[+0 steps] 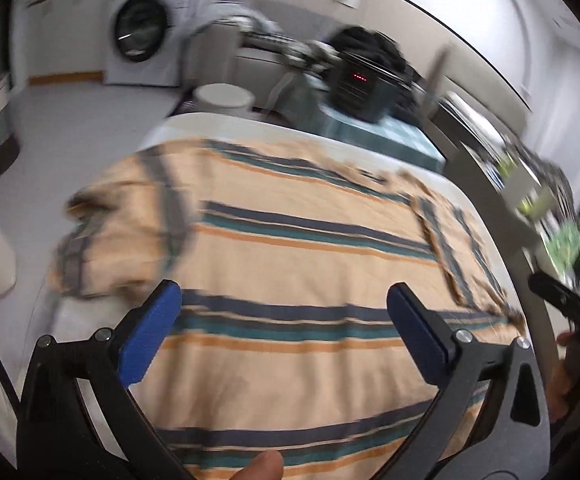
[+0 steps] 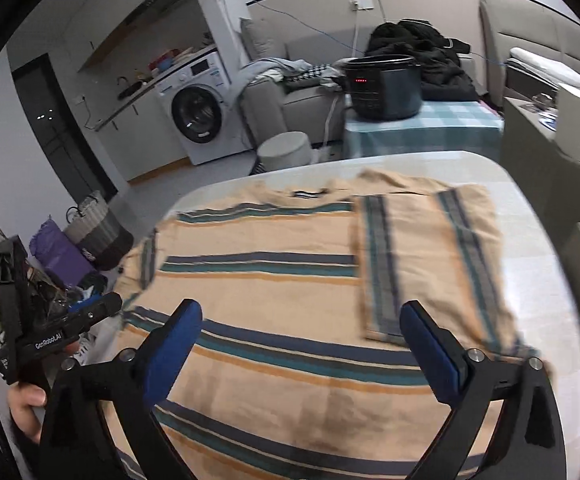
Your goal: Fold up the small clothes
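A peach shirt (image 1: 290, 264) (image 2: 274, 292) with navy, teal and orange stripes lies flat on a white table (image 2: 529, 280). Its right sleeve (image 2: 421, 256) is folded inward over the body. Its left sleeve (image 1: 102, 240) lies out to the side at the table's left edge. My left gripper (image 1: 284, 296) hovers open over the shirt's lower half, nothing between its blue pads. My right gripper (image 2: 301, 312) is also open above the shirt, near the folded sleeve's lower end, and holds nothing. A thumb tip (image 1: 262, 466) shows at the bottom of the left wrist view.
Beyond the table stand a black cooker (image 2: 383, 88) on a checked cloth, a white round bin (image 2: 286, 150), a washing machine (image 2: 198, 116) and a sofa with dark clothes (image 2: 421, 56). Baskets (image 2: 98, 224) sit on the floor at left. A white cylinder (image 2: 575, 124) stands at right.
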